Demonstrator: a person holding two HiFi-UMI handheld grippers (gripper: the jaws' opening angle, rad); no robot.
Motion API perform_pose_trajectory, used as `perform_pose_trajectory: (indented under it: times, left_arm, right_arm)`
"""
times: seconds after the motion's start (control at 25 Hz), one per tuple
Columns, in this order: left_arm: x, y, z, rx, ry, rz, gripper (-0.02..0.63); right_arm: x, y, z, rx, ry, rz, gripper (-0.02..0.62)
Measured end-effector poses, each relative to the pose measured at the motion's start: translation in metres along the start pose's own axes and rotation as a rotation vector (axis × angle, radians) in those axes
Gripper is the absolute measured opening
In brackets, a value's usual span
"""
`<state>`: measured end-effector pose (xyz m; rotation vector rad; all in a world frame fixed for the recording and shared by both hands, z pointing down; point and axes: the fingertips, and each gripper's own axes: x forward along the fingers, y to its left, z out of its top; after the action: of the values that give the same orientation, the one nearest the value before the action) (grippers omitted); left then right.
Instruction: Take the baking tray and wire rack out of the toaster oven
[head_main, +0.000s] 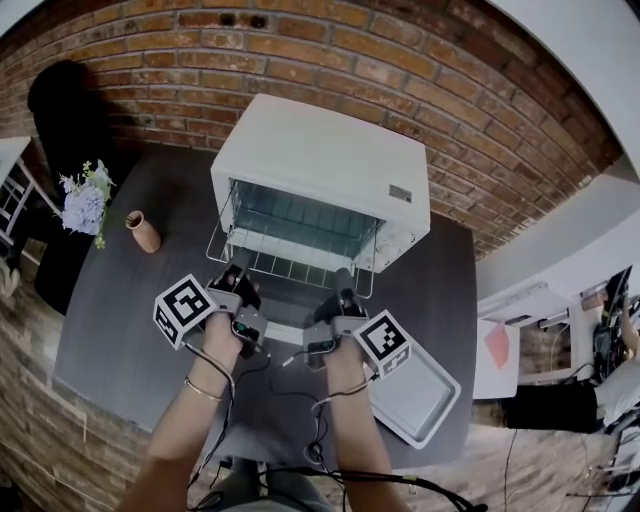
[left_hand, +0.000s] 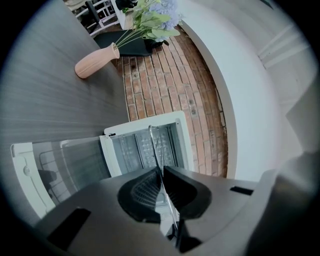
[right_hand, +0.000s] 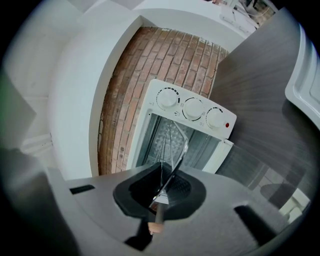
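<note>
Head view: wire rack (head_main: 290, 263) is jutting from the toaster oven (head_main: 322, 160), baking tray (head_main: 418, 402) is lying on the table (head_main: 115, 330) at right. Left gripper view: left gripper (left_hand: 161, 175) is clamping the rack's wire. Right gripper view: right gripper (right_hand: 167, 187) is pinching it too.

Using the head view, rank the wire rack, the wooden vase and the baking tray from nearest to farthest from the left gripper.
1. The wire rack: clamped by the left gripper, in front of the toaster oven.
2. The wooden vase: on the table, off to the left.
3. The baking tray: at the right, beyond the right gripper.
</note>
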<state>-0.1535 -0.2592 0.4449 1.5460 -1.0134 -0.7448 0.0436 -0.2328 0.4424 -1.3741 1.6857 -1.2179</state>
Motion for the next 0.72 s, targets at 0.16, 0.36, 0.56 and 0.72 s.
perform_pose_trajectory:
  times: [0.16, 0.36, 0.56, 0.72]
  left_arm:
    - [-0.008, -0.003, -0.002, -0.017, 0.001, 0.016, 0.016]
    - [-0.018, -0.002, -0.005, 0.010, -0.002, 0.001, 0.016]
    - [-0.028, -0.005, -0.010, 0.001, 0.002, -0.001, 0.017]
    - [-0.034, -0.006, -0.011, 0.004, 0.006, -0.010, 0.017]
  right_arm:
    - [-0.006, 0.004, -0.002, -0.012, 0.004, 0.002, 0.000]
    - [-0.016, 0.004, -0.007, -0.008, 0.004, -0.005, 0.000]
    - [-0.025, 0.005, -0.009, -0.008, 0.005, -0.003, 0.000]
    - [-0.032, 0.005, -0.013, -0.001, 0.011, -0.016, 0.000]
